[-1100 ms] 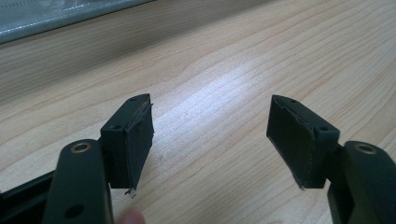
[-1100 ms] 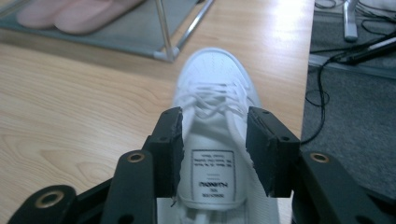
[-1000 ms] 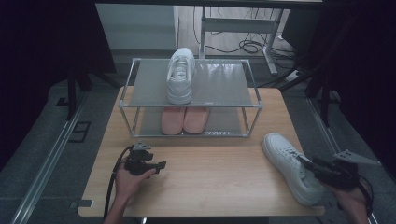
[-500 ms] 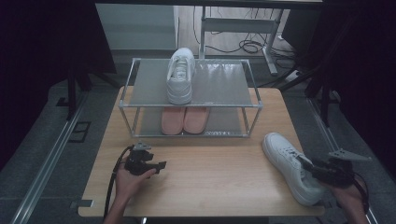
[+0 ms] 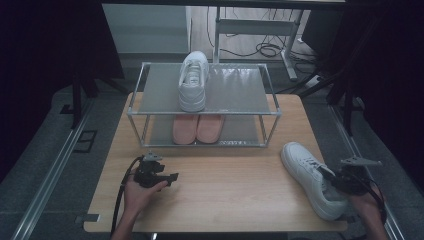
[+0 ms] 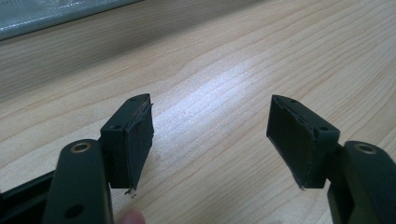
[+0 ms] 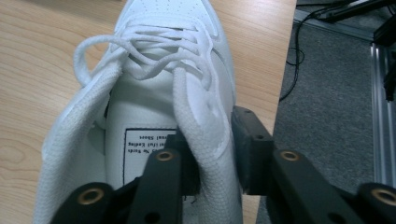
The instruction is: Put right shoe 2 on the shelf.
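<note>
Standing at twelve o'clock, the shoe rack (image 5: 270, 102) carries one white sneaker on top. Its mate (image 5: 310, 177) lies at four o'clock, where the right gripper (image 7: 212, 154), jaws just closing, clamps its collar; next comes lifting. The left gripper (image 6: 210, 140) rests apart. The heel is cut off.

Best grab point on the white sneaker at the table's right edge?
The collar wall beside the opening of the white sneaker: thin and upright, so one jaw fits inside and one outside, coming from the heel end. The right tongs have just been closing there.
</note>
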